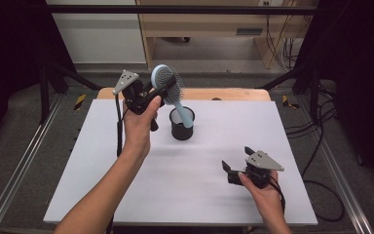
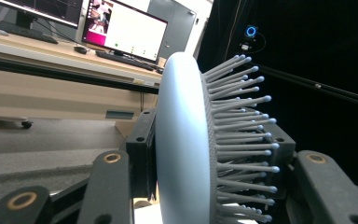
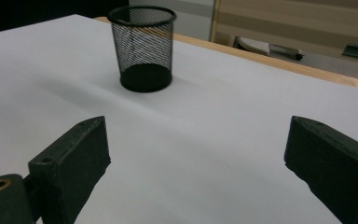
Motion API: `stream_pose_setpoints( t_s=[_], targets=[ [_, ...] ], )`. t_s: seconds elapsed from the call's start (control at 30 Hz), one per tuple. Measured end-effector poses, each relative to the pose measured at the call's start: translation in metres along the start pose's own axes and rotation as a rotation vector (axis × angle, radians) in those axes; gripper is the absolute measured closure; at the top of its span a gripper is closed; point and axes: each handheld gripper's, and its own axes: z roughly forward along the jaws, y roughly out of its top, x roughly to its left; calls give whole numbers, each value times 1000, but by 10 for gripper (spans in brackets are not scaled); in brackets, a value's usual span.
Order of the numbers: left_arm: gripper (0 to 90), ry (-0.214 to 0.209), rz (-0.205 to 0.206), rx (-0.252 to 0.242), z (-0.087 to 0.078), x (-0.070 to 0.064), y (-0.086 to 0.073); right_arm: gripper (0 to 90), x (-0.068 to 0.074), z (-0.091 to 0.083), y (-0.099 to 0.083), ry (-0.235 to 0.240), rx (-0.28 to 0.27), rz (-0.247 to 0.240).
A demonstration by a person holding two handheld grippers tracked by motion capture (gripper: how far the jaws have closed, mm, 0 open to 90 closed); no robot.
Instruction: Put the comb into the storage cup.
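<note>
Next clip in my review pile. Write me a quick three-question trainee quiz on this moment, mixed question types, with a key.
1. True or false: the left gripper is shut on the head of the blue hairbrush.
2. Where is the brush handle's lower end? A) flat on the white table B) at the mouth of the black mesh cup C) between the right gripper's jaws
3. In a few words, how does the right gripper stand?

Key:
1. True; its jaws clamp the head from both sides, bristles pointing sideways.
2. B; whether it touches the cup cannot be told.
3. Open, holding nothing, low over the near right part of the table.
</note>
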Motion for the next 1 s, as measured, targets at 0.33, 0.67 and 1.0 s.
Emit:
stream_pose_setpoints(
  t_s=[0.33, 0.67, 1.0],
  targets=[
    [503, 29, 17, -1, 10, 1, -1, 58, -32, -23, -18, -74, -64, 88],
    [503, 38, 37, -1, 20, 9, -1, 51, -30, -22, -20, -73, -54, 51],
    [503, 74, 54, -4, 23, 13, -5, 51, -30, -21, -21, -77, -53, 52]
  ],
)
